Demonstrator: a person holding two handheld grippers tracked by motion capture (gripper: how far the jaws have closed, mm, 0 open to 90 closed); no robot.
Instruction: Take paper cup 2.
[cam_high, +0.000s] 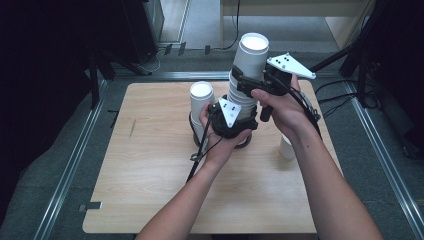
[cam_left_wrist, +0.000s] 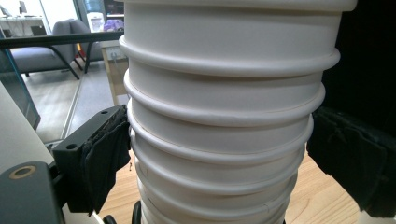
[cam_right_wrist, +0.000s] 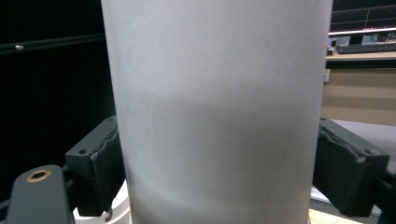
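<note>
1. Claws: two, one in each of your hands. Each is black with padded jaws, and each carries a grey three-cornered plate.
2. Your left claw (cam_high: 239, 131) sits low on the tall stack of paper cups (cam_high: 247, 85). In the left gripper view its soft, wrinkled black pads press the stack from both sides, so it is clamped on the stack near the base.
3. Your right claw (cam_high: 243, 80) sits higher. In the right gripper view its pads are tight against the smooth wall of the top cup (cam_high: 252, 55), so it is gripping that cup.
4. Paper-cup groups on the table (cam_high: 150, 165): three. The tall stack stands upright near the table's middle, toward the far edge. A shorter stack (cam_high: 201, 102) stands just to its left, behind your left hand. One lone cup (cam_high: 286, 147) stands to the right, partly hidden under your right forearm.
5. Rolled rims counted in the left gripper view: at least six, nested close together. The full cup count cannot be told.
6. Cup material: white paper, matte, round and tapered, with bead-like rolled lips. The top cup's wall is plain and unmarked.
7. Table: one, pale wood-grain board with rounded corners.
</note>
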